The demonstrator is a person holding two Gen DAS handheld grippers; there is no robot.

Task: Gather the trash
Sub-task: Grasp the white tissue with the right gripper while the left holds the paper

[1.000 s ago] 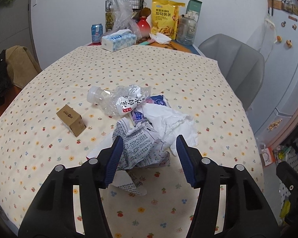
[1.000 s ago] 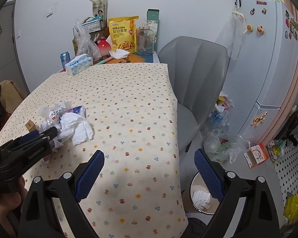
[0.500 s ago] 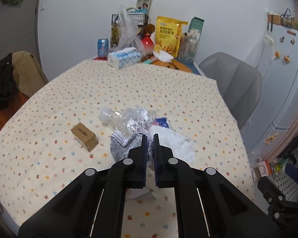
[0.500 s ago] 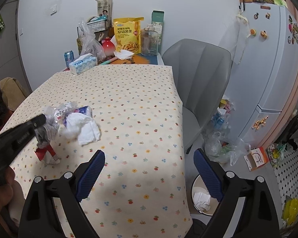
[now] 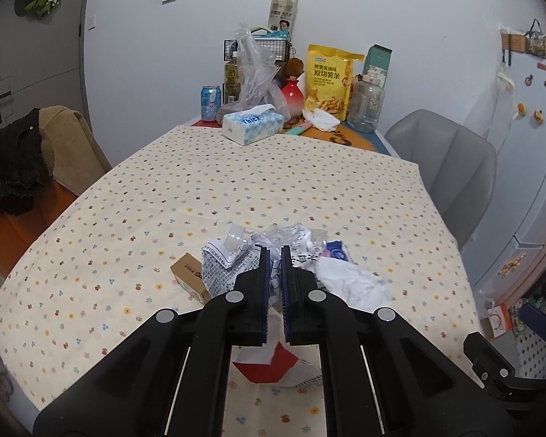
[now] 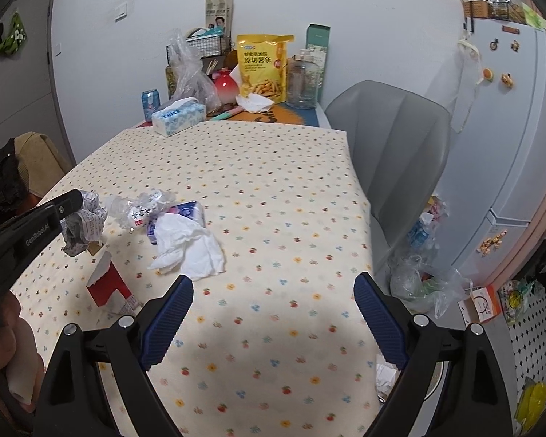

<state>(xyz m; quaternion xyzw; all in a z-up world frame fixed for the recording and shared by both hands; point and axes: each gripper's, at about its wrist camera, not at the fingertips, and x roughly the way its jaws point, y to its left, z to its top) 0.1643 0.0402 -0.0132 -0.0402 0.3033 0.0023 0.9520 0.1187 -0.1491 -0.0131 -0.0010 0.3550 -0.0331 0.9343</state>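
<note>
Your left tool (image 5: 275,255) is pinched nearly shut on the crumpled printed paper (image 5: 224,267), lower centre of frame. Judged light, soft and crushable, so grip the bunched middle, not a loose edge. It hangs at the tips above the tabletop (image 5: 236,182). Right tool (image 6: 273,291) gapes wide, holding nothing.

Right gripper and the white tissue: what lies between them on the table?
Only bare tablecloth between the right gripper and the white tissue, seen in the right wrist view.

"Thick" on tissue box (image 5: 253,128); "GenRobot.AI" on left tongs (image 6: 36,235); "原切薯条" on snack bag (image 5: 330,80).
</note>
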